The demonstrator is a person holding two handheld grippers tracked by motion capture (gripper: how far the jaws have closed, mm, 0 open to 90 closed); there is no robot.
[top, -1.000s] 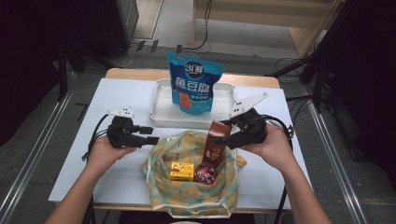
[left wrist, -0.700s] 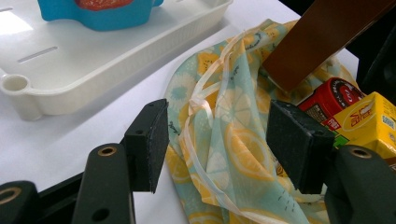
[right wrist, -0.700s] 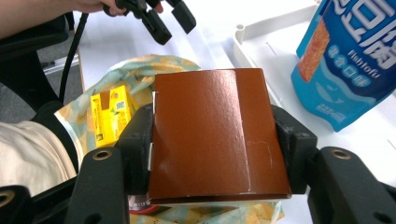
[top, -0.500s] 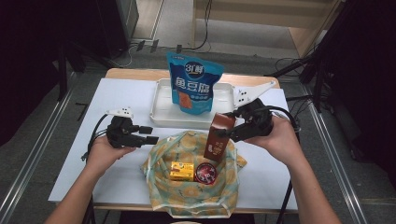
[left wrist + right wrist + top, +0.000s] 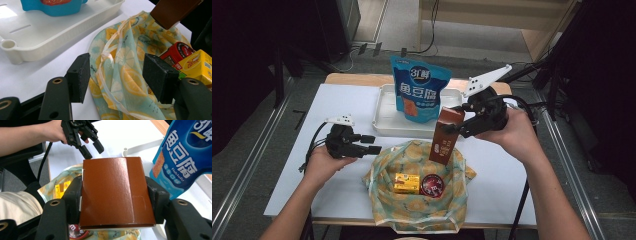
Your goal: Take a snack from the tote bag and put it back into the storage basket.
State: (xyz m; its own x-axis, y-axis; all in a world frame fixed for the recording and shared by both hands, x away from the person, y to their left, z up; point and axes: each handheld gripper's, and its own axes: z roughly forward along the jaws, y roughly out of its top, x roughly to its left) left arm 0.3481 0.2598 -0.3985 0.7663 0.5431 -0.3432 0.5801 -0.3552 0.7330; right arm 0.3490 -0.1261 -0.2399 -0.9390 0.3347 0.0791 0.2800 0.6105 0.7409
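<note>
- Right gripper (image 5: 458, 128) clamped on brown carton (image 5: 446, 135), tilted, above the lemon-print bag (image 5: 414, 200) (mouth open)
- Left gripper (image 5: 373, 144) jaws apart, just left of the bag

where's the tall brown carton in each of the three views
High view: the tall brown carton is right of centre, tilted, clamped in the right gripper above the lemon-print fabric bag.
Left gripper view: its bottom corner hangs at top right.
Right gripper view: centre, between the jaws.
Shared landmark: the blue snack pouch.
</note>
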